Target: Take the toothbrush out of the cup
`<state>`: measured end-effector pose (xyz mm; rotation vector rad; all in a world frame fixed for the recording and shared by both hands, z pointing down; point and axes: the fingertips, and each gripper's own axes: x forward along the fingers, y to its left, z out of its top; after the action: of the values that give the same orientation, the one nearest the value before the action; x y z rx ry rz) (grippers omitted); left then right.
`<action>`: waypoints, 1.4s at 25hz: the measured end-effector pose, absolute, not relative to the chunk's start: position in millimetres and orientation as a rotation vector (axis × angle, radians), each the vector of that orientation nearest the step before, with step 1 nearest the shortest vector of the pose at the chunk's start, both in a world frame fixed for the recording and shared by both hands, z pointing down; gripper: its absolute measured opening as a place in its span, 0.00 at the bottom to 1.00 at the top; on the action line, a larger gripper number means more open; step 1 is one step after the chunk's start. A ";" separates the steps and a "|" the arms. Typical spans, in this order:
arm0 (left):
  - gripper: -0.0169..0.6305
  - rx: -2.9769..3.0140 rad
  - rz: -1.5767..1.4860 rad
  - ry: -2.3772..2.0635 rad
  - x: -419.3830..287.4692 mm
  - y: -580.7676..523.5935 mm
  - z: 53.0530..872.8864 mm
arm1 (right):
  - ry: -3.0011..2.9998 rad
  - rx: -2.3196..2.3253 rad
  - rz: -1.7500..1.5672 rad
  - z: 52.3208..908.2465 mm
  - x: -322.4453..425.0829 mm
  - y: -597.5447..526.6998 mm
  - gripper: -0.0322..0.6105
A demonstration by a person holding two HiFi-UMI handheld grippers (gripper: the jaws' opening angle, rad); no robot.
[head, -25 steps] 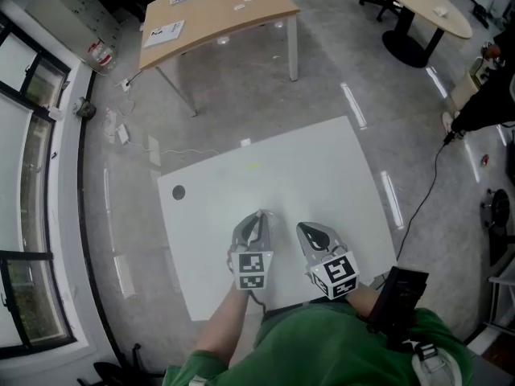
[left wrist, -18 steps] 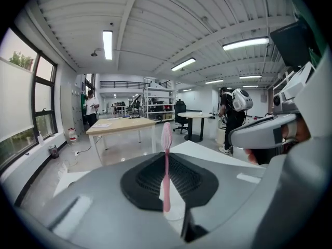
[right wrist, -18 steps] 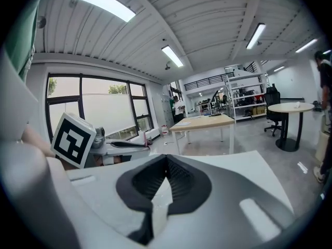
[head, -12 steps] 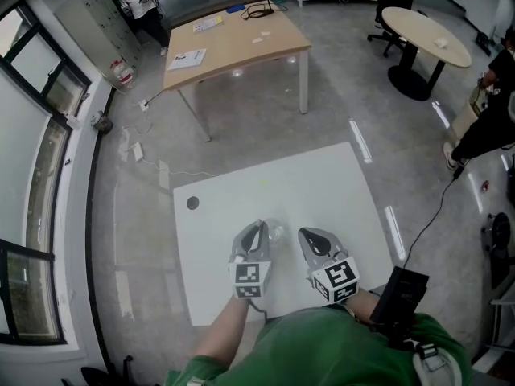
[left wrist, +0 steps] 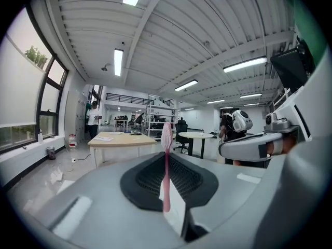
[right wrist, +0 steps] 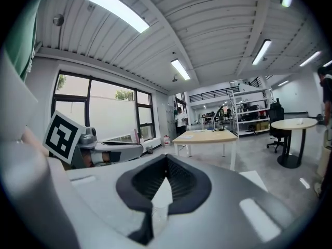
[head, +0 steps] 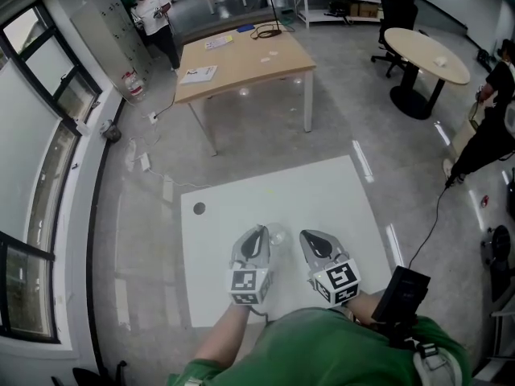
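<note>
A pink toothbrush [left wrist: 166, 165] stands upright, bristles at the top, between the pads of my left gripper [left wrist: 167, 154], which is shut on it. In the head view my left gripper [head: 259, 233] and right gripper [head: 307, 236] hover side by side over the near part of the white table [head: 322, 195]. A small clear cup [head: 278, 233] shows between their tips; whether either touches it I cannot tell. My right gripper [right wrist: 166, 157] has its tips together, and no object is seen between them.
A round dark hole [head: 199, 208] marks the white table's left side. Beyond it stand a wooden table [head: 241, 63] with papers, a round table [head: 426, 53], shelves and people at the room's edges. A cable [head: 430, 215] runs across the floor on the right.
Both grippers have risen a little over the white table. The head view has tilted up and takes in more of the room. The clear cup stays between the gripper tips.
</note>
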<state>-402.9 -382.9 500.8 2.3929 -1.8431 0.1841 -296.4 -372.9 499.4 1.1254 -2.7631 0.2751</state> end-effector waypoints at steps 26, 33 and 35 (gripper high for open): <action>0.06 2.413 0.093 -1.733 -397.3 -297.7 502.2 | -2.698 1.180 0.270 502.2 -294.6 -293.3 0.05; 0.06 2.357 0.097 -1.831 -378.8 -248.8 498.6 | -2.767 1.112 0.255 497.0 -271.4 -254.1 0.05; 0.06 2.340 0.102 -1.859 -368.8 -232.0 497.6 | -2.781 1.092 0.260 497.3 -260.1 -238.9 0.05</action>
<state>-368.8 -232.0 497.6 2.3403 -1.8593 0.1017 -260.1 -238.9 497.3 1.0924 -2.7810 0.2605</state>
